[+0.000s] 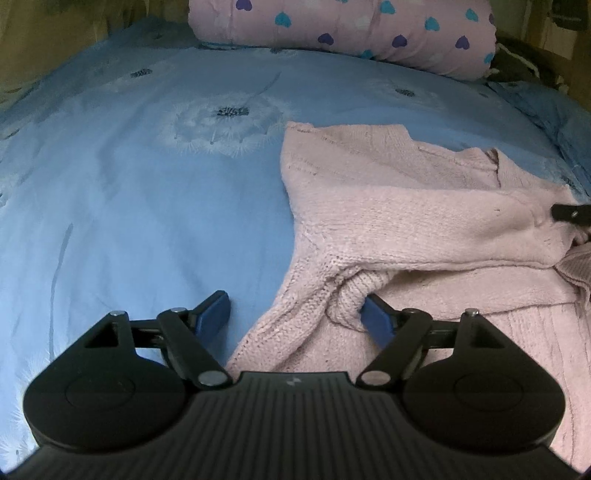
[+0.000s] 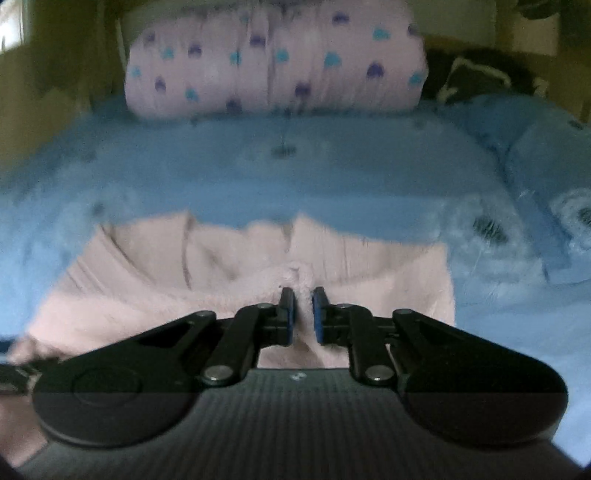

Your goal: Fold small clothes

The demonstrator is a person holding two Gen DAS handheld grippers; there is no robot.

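Note:
A pale pink knitted sweater [image 1: 406,221] lies on the blue bedspread [image 1: 129,203], partly folded over itself. My left gripper [image 1: 297,314] stands open at its near left edge. One blue pad rests on the bedspread and the other blue pad [image 1: 375,317] is tucked against a rolled fold of knit. In the right wrist view, which is blurred, my right gripper [image 2: 303,306] is shut on a pinched tuft of the sweater [image 2: 258,266], raised between the pads. Its black tip [image 1: 570,214] shows at the sweater's right side in the left wrist view.
A pink rolled quilt with blue and purple hearts [image 1: 343,33] lies across the head of the bed. Dark items [image 2: 476,77] sit in the far right corner. A blue pillow [image 2: 546,177] lies at the right. Bare bedspread extends to the left of the sweater.

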